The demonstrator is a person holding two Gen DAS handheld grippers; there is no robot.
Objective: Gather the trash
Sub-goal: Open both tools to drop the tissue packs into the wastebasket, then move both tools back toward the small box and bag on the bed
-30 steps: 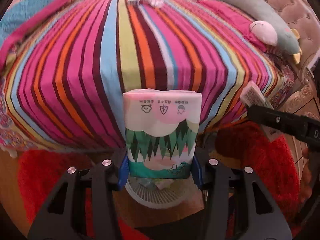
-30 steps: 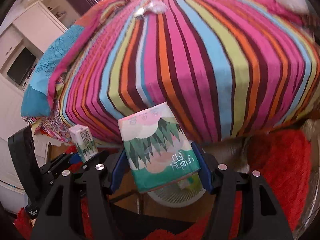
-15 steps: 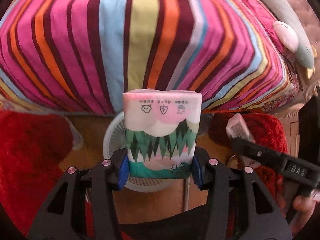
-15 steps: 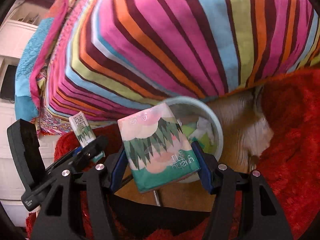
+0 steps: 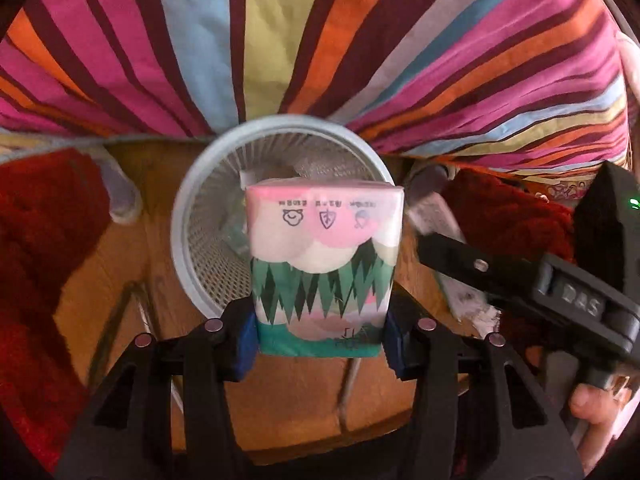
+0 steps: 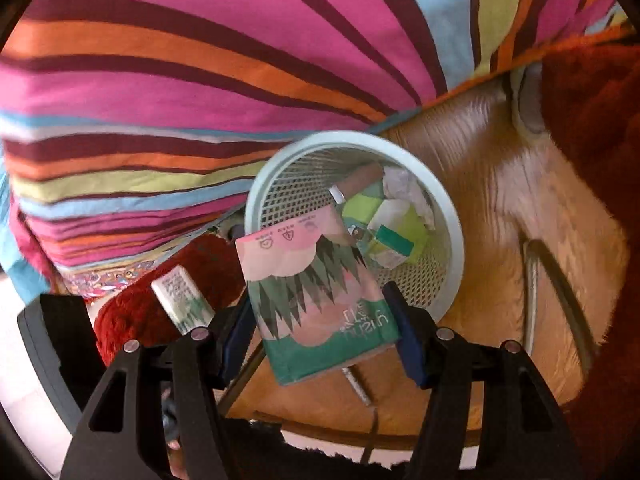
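My left gripper (image 5: 320, 340) is shut on a tissue pack (image 5: 324, 256) printed pink, white and green, held upright over the near rim of a pale mesh wastebasket (image 5: 182, 216). My right gripper (image 6: 324, 334) is shut on a matching tissue pack (image 6: 316, 300), tilted left, just in front of the same wastebasket (image 6: 454, 224). Inside the basket lie green and white cartons (image 6: 394, 236) and a crumpled tissue (image 6: 404, 188). In the right wrist view the left pack (image 6: 182, 300) shows at lower left.
The striped bedcover (image 5: 280, 40) hangs just behind the basket. Red shaggy rugs (image 5: 36, 260) lie on both sides of the wooden floor (image 6: 500, 200). A bent metal tube (image 6: 536, 300) stands to the right of the basket. A hand (image 5: 588, 404) holds the right tool.
Both grippers have dropped from bed height and tipped downward toward the floor. The wastebasket has come closer and now sits right under and behind both packs. Both grips are unchanged.
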